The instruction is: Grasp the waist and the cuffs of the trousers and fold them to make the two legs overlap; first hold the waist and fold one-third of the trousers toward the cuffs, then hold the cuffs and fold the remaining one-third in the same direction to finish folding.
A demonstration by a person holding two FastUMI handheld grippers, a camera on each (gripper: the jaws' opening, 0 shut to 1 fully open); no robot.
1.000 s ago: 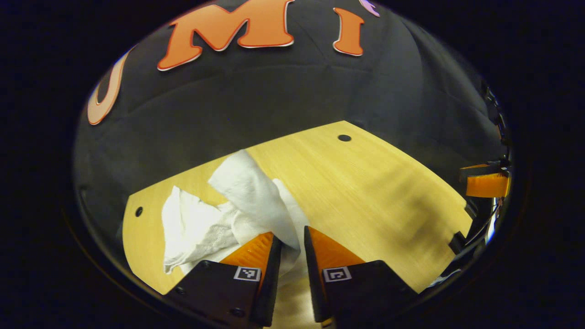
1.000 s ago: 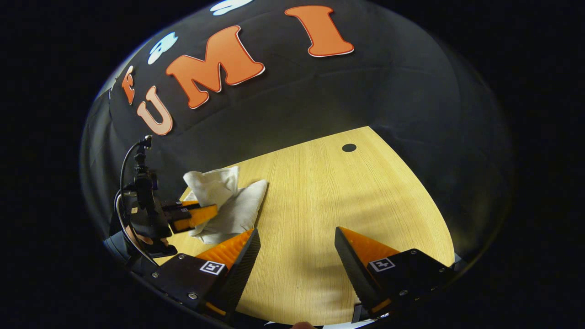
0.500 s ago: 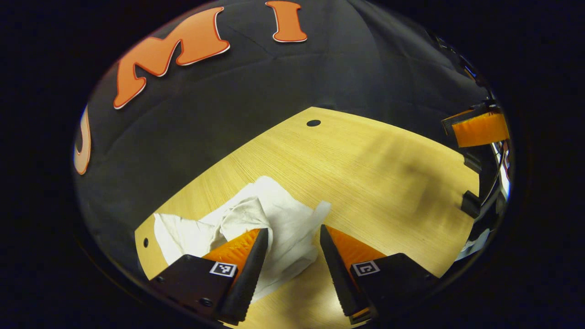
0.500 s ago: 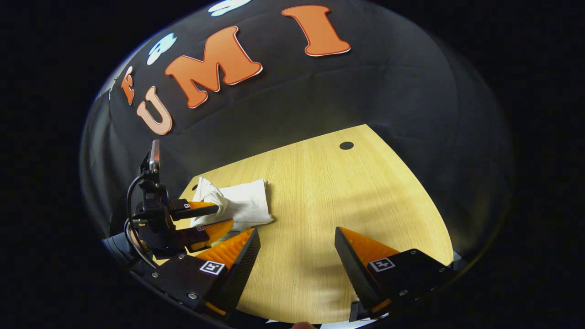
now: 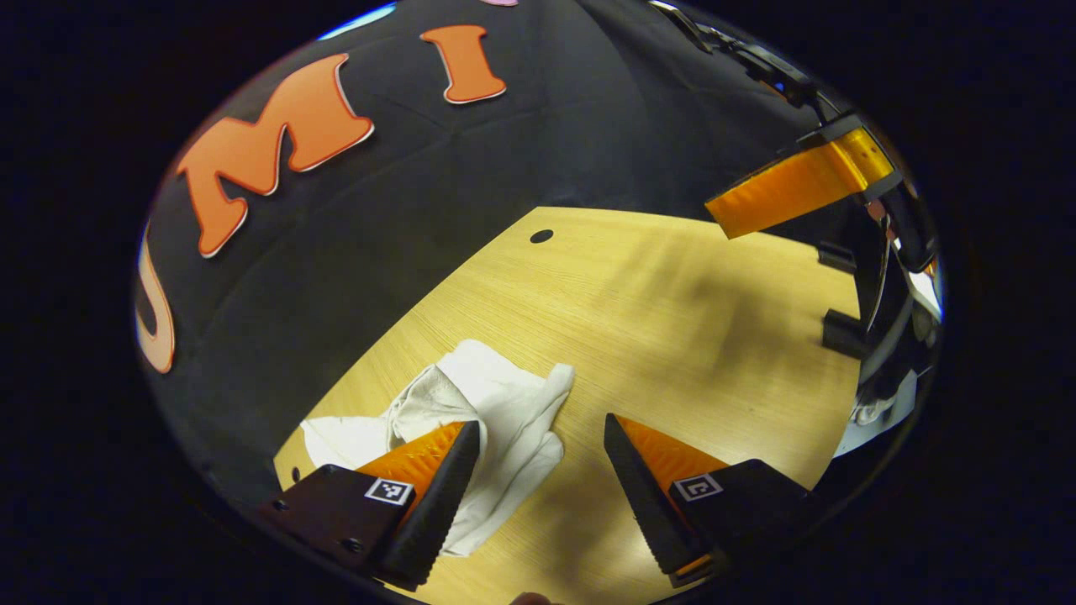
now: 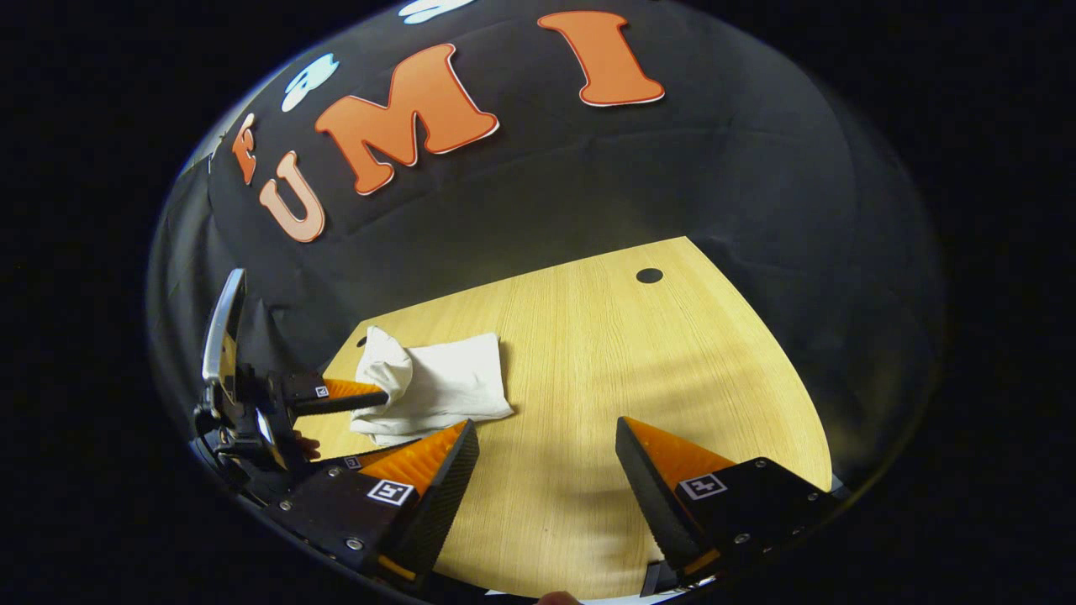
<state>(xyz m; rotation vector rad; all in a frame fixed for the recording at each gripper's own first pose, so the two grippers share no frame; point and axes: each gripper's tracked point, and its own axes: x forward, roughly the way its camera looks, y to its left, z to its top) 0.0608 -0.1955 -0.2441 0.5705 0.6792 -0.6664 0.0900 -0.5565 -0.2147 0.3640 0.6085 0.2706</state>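
The white trousers lie in a small, crumpled folded bundle on the wooden table, near its left end. My left gripper hovers just above them, open; its left finger is over the cloth and its right finger over bare wood. In the right gripper view the trousers sit at the far left, with the left gripper open around their near end. My right gripper is open over bare table, well to the right of the trousers. One of the right gripper's fingers shows high at the right of the left gripper view.
The table has a round cable hole near its far right edge and another beside the trousers. Black booth cloth surrounds the table. A hand holds the left gripper at the table's left end.
My left gripper has opened and let go of the trousers, which dropped from a lifted fold into a flat bundle on the table. The right gripper stayed open and barely moved.
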